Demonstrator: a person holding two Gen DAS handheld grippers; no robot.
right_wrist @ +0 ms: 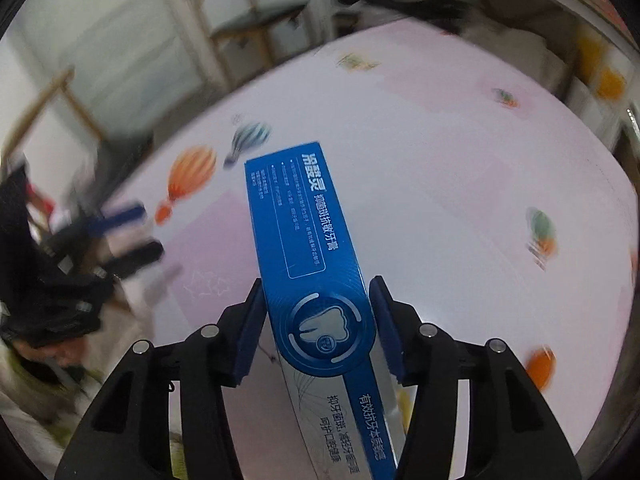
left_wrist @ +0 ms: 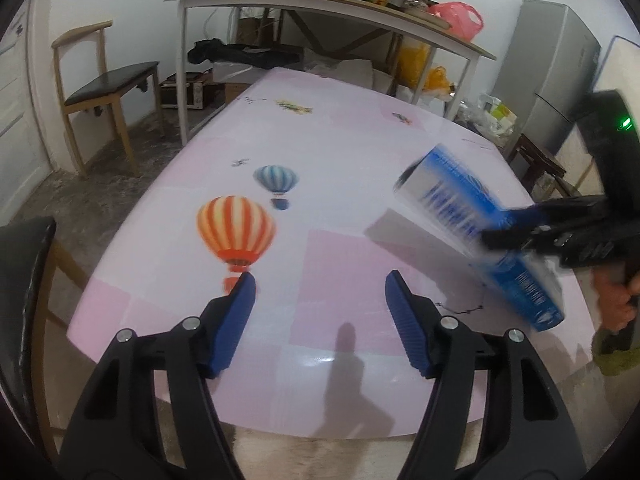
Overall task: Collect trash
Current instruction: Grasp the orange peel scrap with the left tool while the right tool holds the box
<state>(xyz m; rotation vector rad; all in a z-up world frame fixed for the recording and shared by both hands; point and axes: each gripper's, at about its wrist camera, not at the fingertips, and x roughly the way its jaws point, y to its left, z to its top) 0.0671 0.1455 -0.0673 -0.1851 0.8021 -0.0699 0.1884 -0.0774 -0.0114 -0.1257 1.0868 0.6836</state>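
A table [left_wrist: 340,168] under a glossy pink patchwork cloth [left_wrist: 320,264] carries the scene; an orange-striped balloon print [left_wrist: 236,232] sits near its left edge; a smaller blue balloon print [left_wrist: 277,182] lies just beyond that orange one; no loose object shows resting on the cloth.

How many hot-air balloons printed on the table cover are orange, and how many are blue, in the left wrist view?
Orange striped balloon: 1
Blue striped balloon: 1
Total: 2
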